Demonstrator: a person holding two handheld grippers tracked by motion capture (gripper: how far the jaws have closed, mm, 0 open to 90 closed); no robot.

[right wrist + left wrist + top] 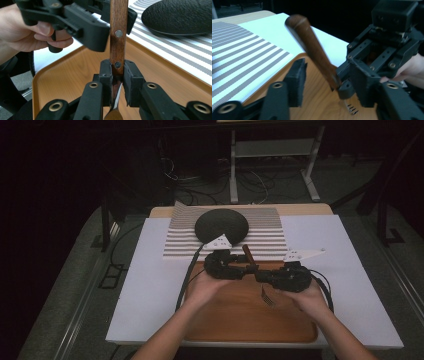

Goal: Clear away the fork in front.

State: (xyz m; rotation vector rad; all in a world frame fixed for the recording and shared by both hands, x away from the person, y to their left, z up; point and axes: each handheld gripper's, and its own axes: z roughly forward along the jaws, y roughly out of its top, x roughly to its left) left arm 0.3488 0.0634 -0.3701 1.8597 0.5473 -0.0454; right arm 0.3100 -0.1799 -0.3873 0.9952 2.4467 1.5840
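A fork with a brown wooden handle [248,255] stands tilted over the wooden tray [235,320], its metal tines [269,296] pointing down toward the person. My right gripper [261,274] is shut on the fork [117,62] at the low end of its handle, just above the metal neck. My left gripper [243,268] is open, and the handle [312,47] rises in the gap between its two pads without touching either. In the left gripper view my left gripper [328,83] faces my right gripper [340,87], and the tines [352,110] show below it.
A black round dish [221,226] lies on a striped placemat [260,240] just beyond the tray. A white sheet [150,285] covers the table. Cables trail from both grippers, and table legs and floor cables lie farther back.
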